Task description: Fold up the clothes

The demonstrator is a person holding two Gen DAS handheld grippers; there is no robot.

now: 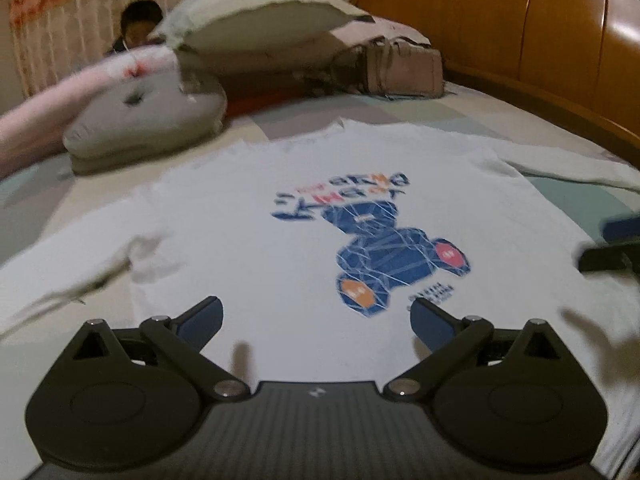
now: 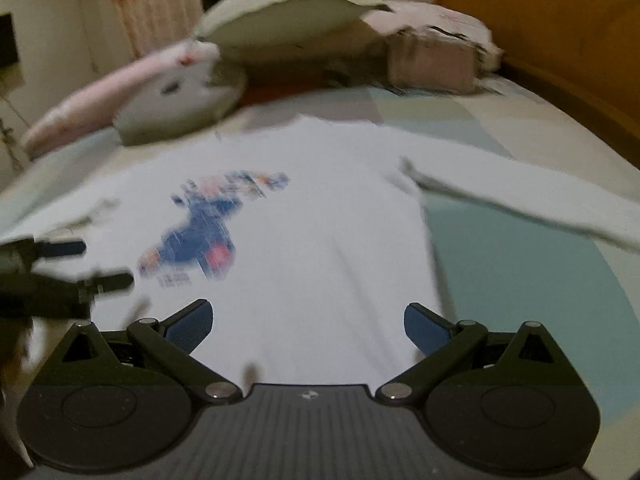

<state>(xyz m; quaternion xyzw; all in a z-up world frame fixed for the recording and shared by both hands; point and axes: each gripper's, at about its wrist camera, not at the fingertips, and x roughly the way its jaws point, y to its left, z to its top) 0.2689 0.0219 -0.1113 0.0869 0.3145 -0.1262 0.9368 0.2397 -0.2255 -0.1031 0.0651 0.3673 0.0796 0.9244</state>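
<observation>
Folding not yet begun: white long-sleeved printed cotton shirt [image 1: 280,240] lies flat on the bed; both grippers' fingers spread, empty. Next, likely grasp the three-o'clock sleeve [image 2: 520,196].

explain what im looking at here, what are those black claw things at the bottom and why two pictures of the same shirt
The black claws are two hand-held grippers, each carried by a person, with a wide-angle camera mounted on it looking forward between its two fingers. One picture is from the left hand-held gripper, the other from the right hand-held gripper, so both look at one scene from side by side. Each also catches the other at its picture's edge.

On the bed lies a white long-sleeved shirt, spread flat with both sleeves out, print side up: a blue bear print. Behind it are pillows, a folded brown item and a wooden headboard.

Both grippers are open and hold nothing; folding has not begun.
</observation>
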